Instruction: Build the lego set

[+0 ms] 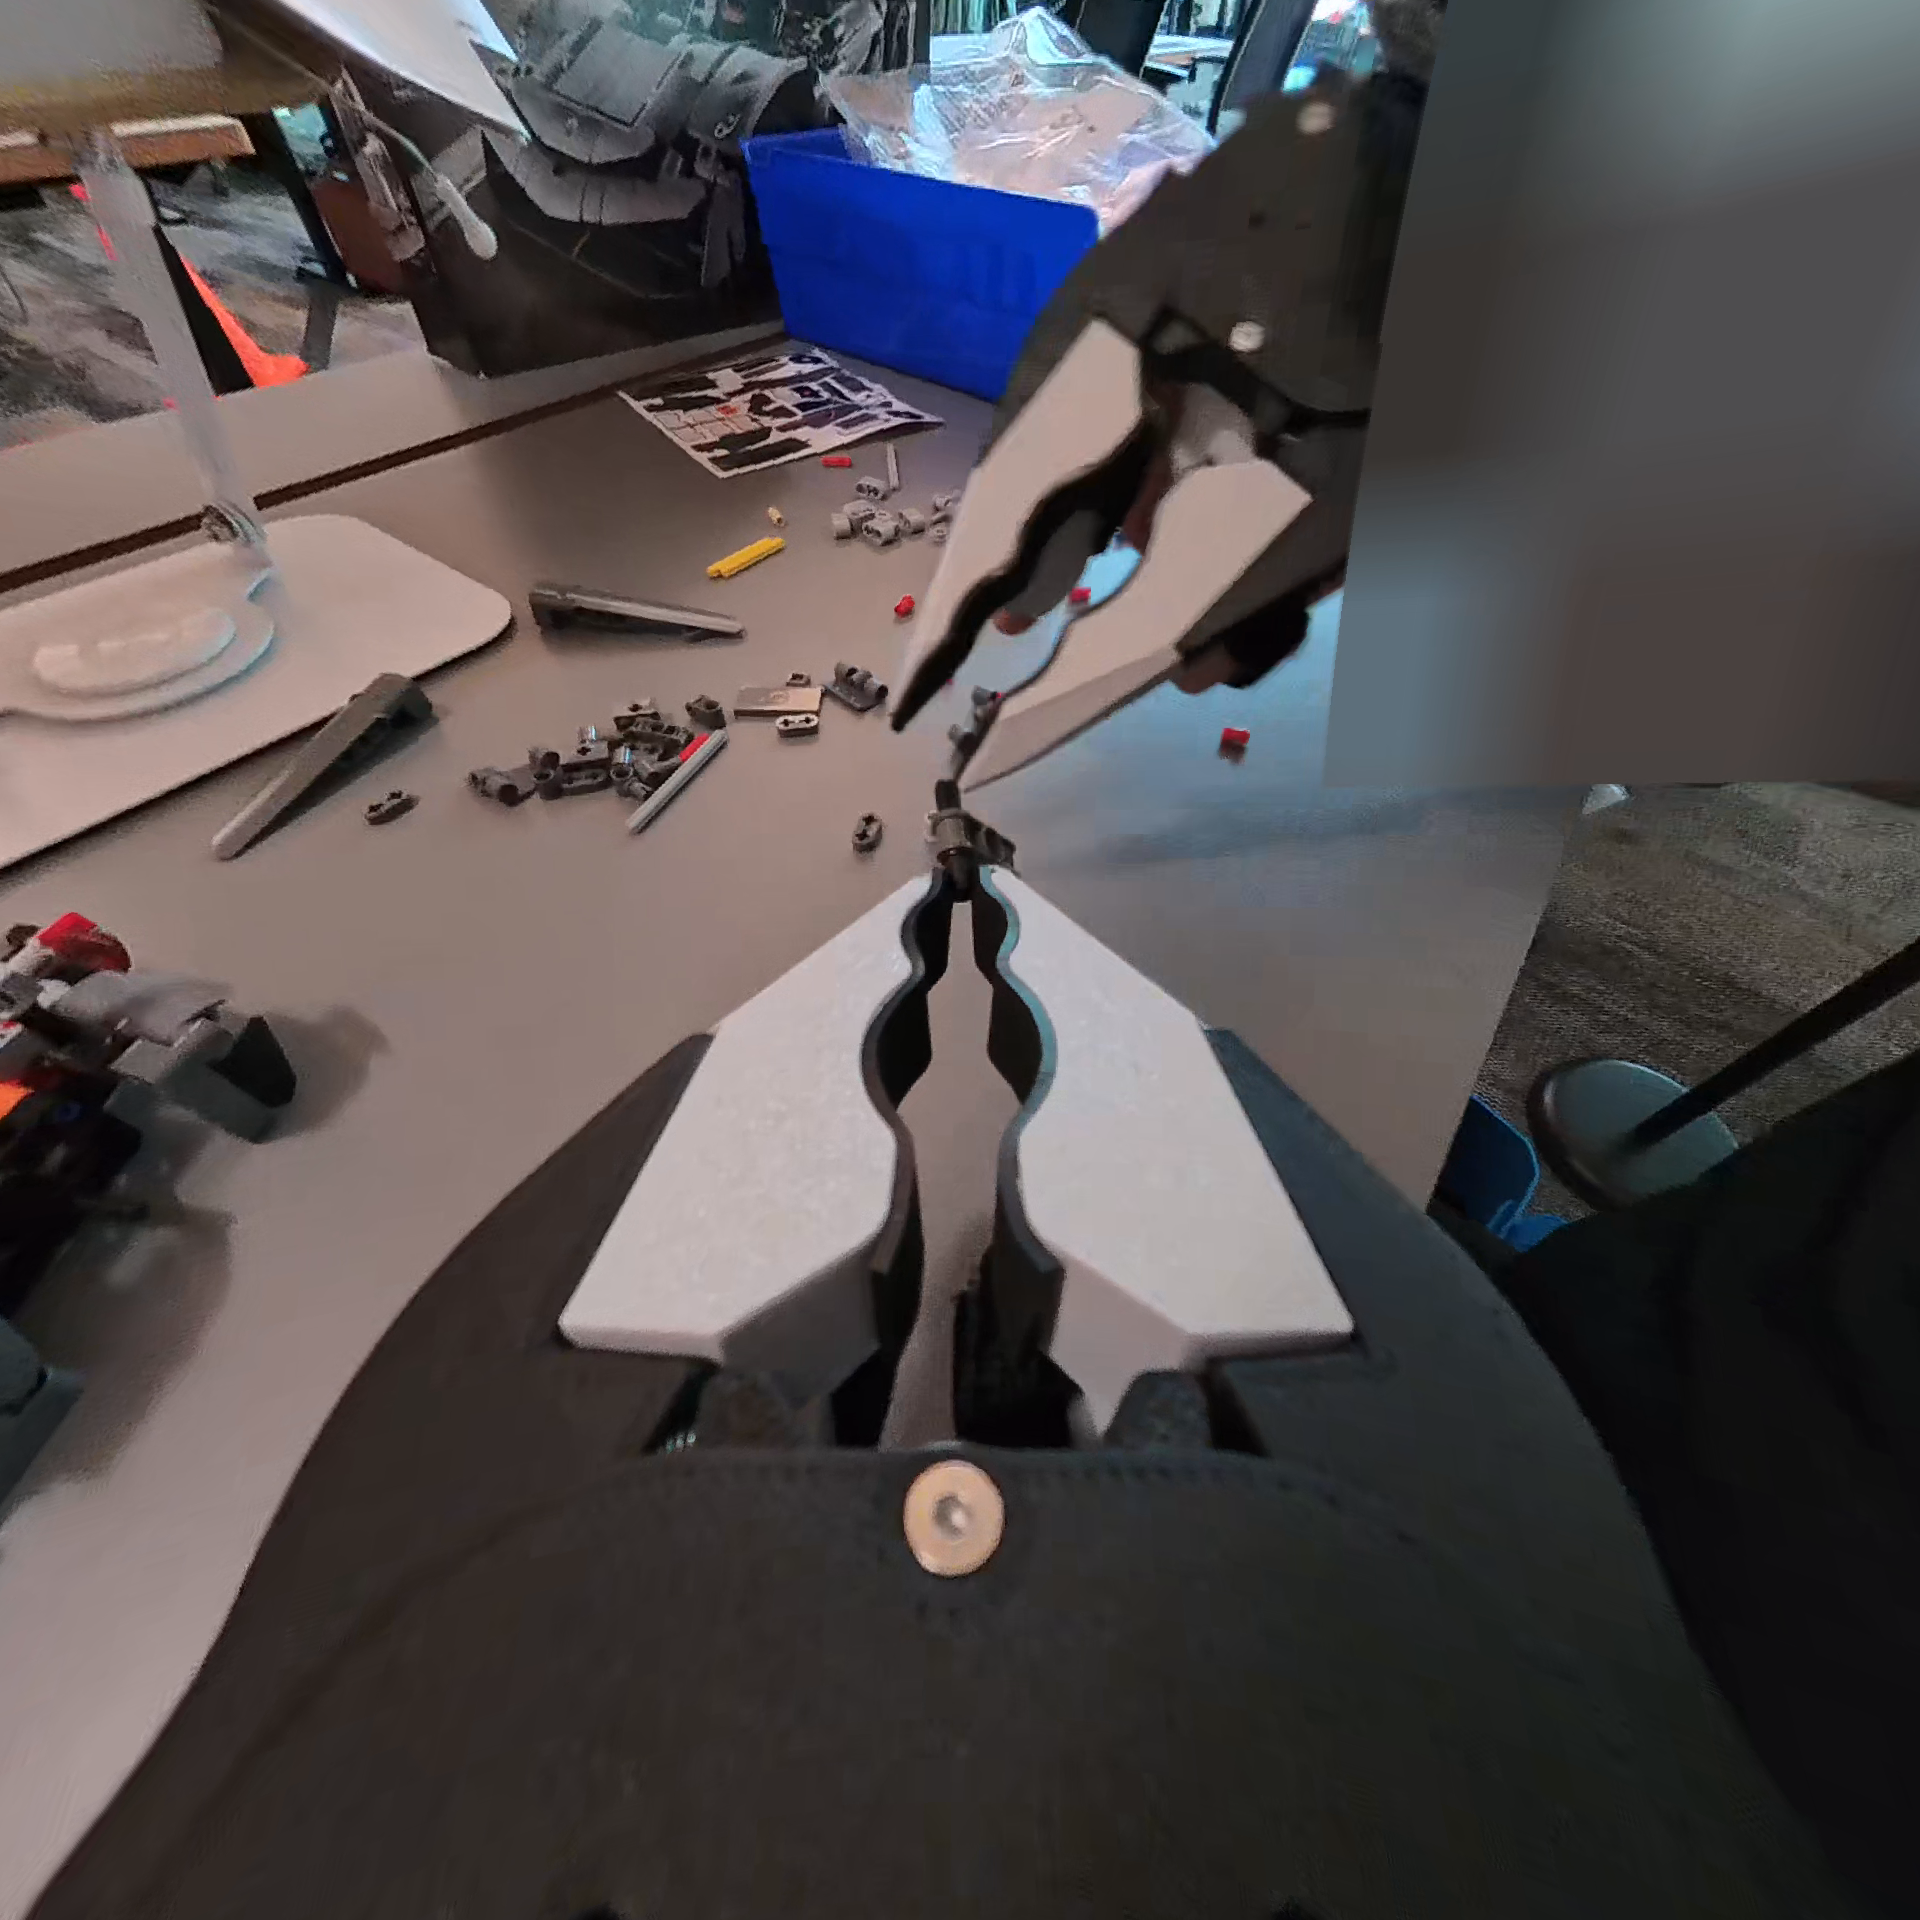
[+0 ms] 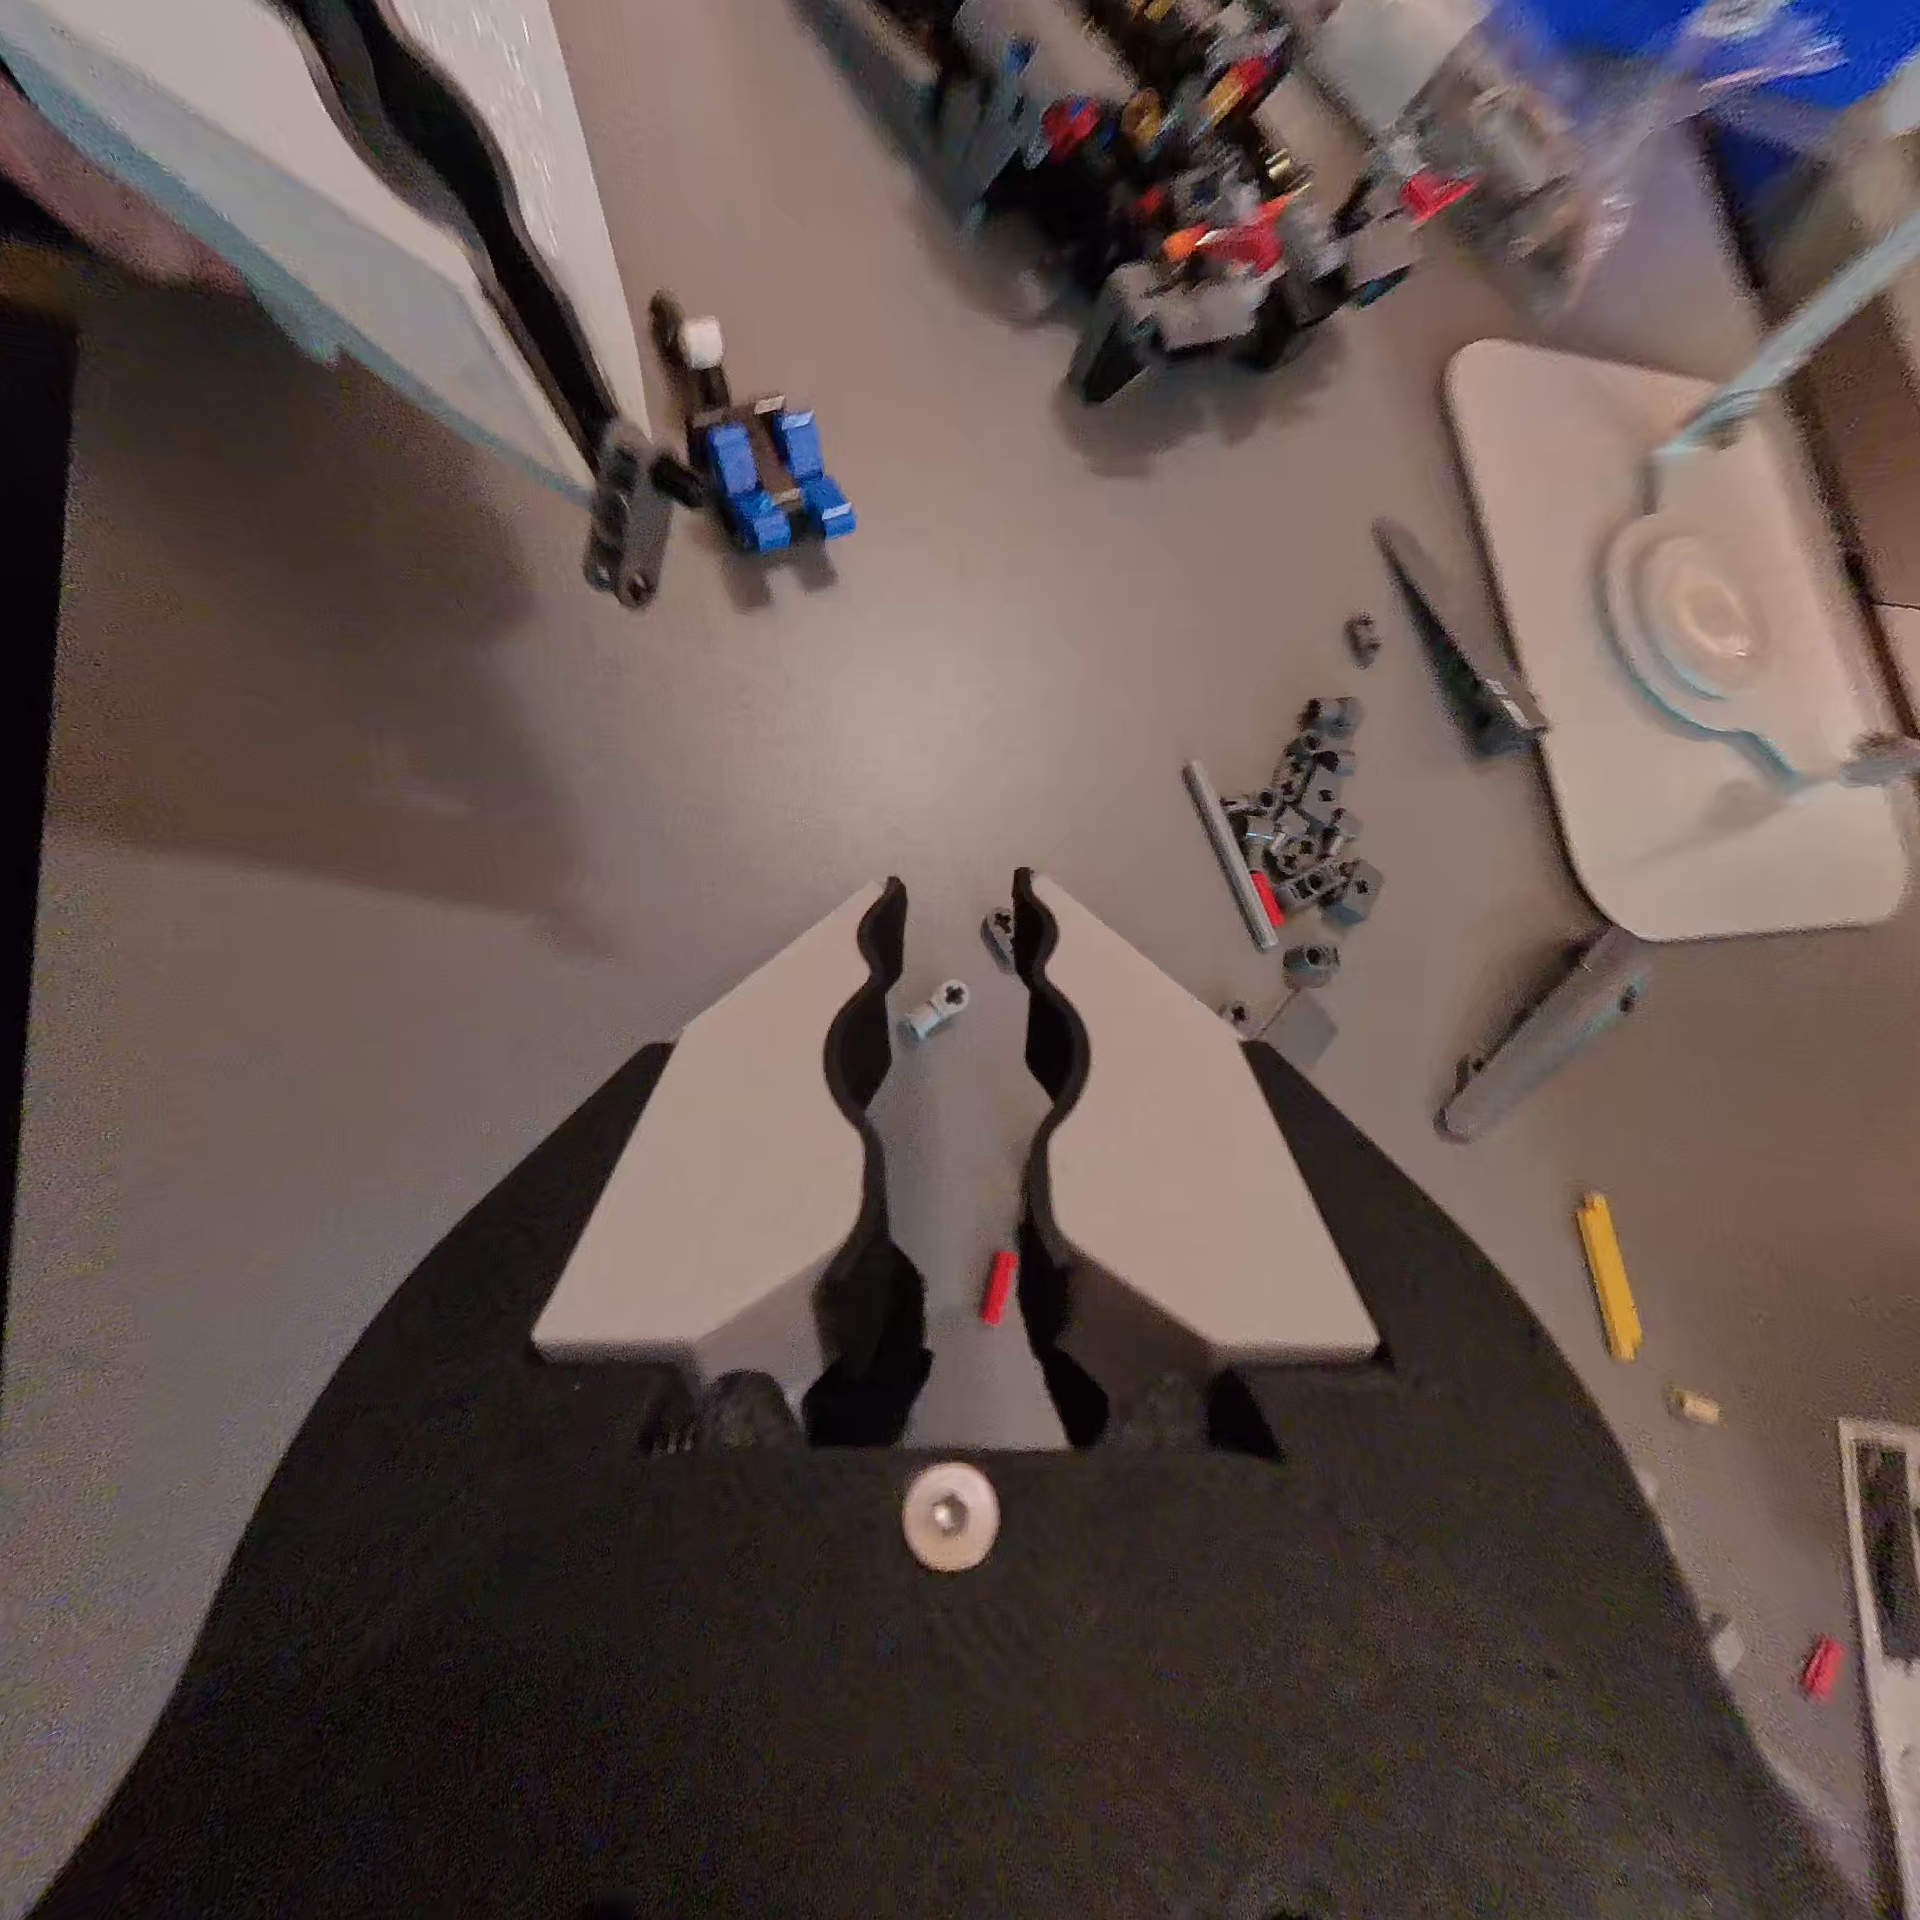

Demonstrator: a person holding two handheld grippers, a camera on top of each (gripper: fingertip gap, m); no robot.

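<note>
My left gripper (image 1: 961, 878) is shut on a small dark grey lego piece (image 1: 961, 831) and holds it above the grey table (image 1: 520, 987). In the right wrist view the left gripper (image 2: 613, 436) comes in from the upper left with that dark grey beam (image 2: 629, 514) at its tip. My right gripper (image 2: 956, 883) is open and points down at the table. A light grey pin (image 2: 935, 1008) shows between its fingers, and no pad touches it. A dark grey connector (image 2: 1000, 930) shows beside its right finger. In the left wrist view the right gripper (image 1: 935, 748) hangs open just beyond the held piece.
A small blue and black assembly (image 2: 774, 478) lies near the left gripper's tip. A partly built model (image 2: 1226, 260) is farther off. A pile of grey pieces (image 2: 1299, 821), a yellow axle (image 2: 1608, 1288), a red pin (image 2: 1000, 1285), a white stand base (image 2: 1683, 644), a sticker sheet (image 1: 779, 410) and a blue bin (image 1: 914, 270) are around.
</note>
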